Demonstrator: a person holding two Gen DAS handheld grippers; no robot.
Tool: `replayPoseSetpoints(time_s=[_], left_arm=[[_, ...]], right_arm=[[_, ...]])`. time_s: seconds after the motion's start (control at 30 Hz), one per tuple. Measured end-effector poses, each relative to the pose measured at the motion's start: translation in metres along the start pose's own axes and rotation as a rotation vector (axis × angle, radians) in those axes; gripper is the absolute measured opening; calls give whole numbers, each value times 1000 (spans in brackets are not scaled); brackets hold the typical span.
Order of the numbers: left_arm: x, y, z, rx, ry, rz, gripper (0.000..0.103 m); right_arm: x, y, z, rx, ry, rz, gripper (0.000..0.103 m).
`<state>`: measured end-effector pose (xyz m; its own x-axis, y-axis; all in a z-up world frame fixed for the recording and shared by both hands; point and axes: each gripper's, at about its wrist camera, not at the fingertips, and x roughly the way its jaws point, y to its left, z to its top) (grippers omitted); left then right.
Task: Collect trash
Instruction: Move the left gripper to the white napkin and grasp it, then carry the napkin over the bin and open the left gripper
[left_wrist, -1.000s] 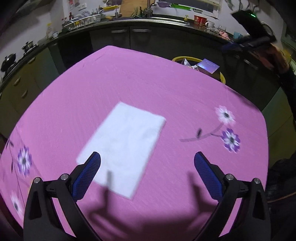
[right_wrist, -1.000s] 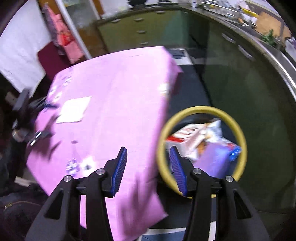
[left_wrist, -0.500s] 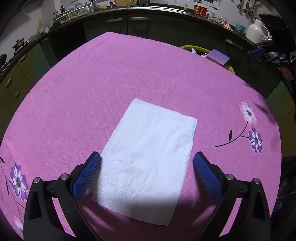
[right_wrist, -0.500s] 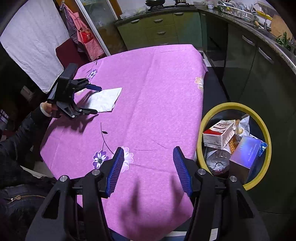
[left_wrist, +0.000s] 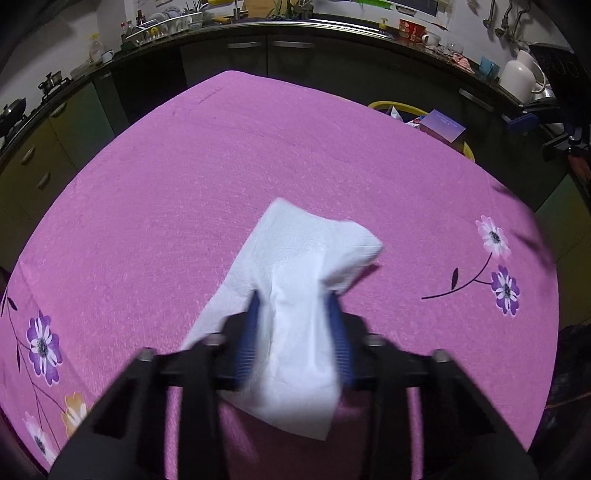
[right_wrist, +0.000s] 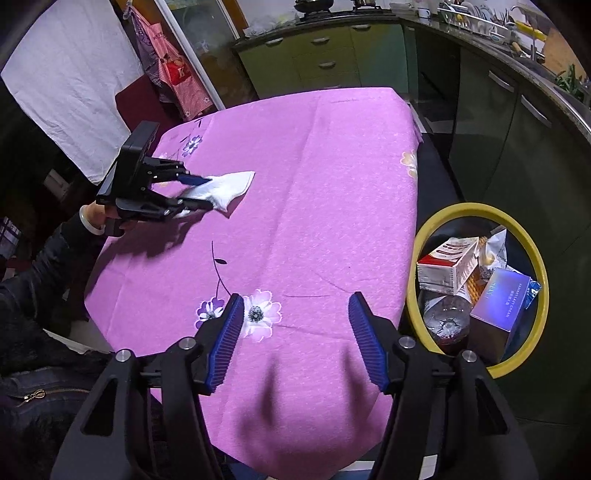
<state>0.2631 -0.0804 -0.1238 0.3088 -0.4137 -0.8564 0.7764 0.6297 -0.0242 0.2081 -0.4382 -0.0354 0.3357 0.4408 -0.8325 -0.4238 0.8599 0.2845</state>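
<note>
A white paper napkin (left_wrist: 306, 258) lies on the pink flowered tablecloth (left_wrist: 258, 166), bunched up into a ridge. My left gripper (left_wrist: 293, 299) is closing on it, and its blue pads squeeze the fold from both sides. In the right wrist view the same napkin (right_wrist: 229, 184) sits pinched in the left gripper (right_wrist: 207, 192) at the table's far left. My right gripper (right_wrist: 295, 299) hovers over the near end of the tablecloth (right_wrist: 314, 184), its jaws opening with nothing between them.
A yellow-rimmed bin (right_wrist: 476, 208) stands on the floor right of the table, holding boxes, a bottle and wrappers. The bin (left_wrist: 391, 105) shows past the table's far edge in the left wrist view. Kitchen cabinets and a cluttered counter ring the room. A person's dark sleeve (right_wrist: 44, 258) is at left.
My left gripper went from wide open above the flat napkin to closed on it, bunching it up. The right gripper swung from over the bin to the table's edge and opened wider.
</note>
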Motion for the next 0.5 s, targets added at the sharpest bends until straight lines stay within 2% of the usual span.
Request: replayPoseSetpoints(time_s=[0.03,0.07,0.1,0.33,0.5], left_arm=[[-1,-3,0,1,-4,5,18],[-2,-5,-1,3,-6,5,10],[-3,-9,-1,8,-8,7,7],[-23,-36,11,32,-58,7,6],[-42,-67,45,64,-97,-30,6]], right_arm=[[0,0,-1,0,-2,1,61],[-1,1,-1,1,-3,2,61],[-1,1,-2,1,-5,0,61],[-13,-7,-7,38,-33,-32,61],[-30,-19,-22,83,-61,-75,61]])
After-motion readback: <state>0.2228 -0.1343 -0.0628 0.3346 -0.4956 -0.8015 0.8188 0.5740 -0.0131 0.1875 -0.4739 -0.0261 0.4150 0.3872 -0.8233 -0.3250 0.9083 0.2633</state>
